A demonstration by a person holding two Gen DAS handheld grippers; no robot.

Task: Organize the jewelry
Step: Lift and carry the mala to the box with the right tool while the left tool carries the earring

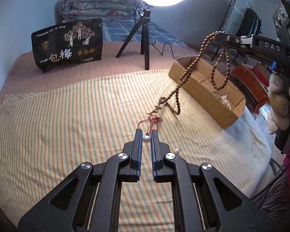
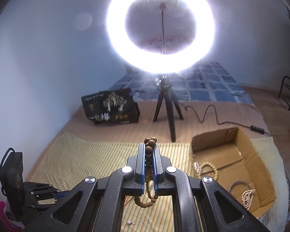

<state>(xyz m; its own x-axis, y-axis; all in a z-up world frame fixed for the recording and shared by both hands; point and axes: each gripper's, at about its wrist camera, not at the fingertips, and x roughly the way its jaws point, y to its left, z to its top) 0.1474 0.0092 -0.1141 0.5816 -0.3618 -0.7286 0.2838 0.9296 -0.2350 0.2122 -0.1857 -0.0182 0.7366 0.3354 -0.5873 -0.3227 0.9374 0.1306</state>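
Grippers are both closed on jewelry above the striped cloth (image 1: 67, 116). The left gripper (image 1: 146, 135) clamps a pearl earring (image 1: 146, 138) between its fingertips, while the right gripper (image 2: 149, 150) clamps a string of brown wooden beads (image 1: 185, 77), which hangs above the cloth beside the open cardboard box (image 2: 261, 174). A second pearl earring (image 1: 177, 150) lies on the cloth just right of the left gripper.

Ring light (image 2: 161, 29) on tripod (image 2: 168, 106) beside black bag (image 2: 111, 108)

A long strand of brown wooden beads (image 1: 185, 73) hangs in loops above the striped cloth (image 1: 67, 116), its red-threaded end trailing low. A white pearl earring (image 1: 146, 138) is raised over the cloth; another (image 1: 177, 150) lies on it.
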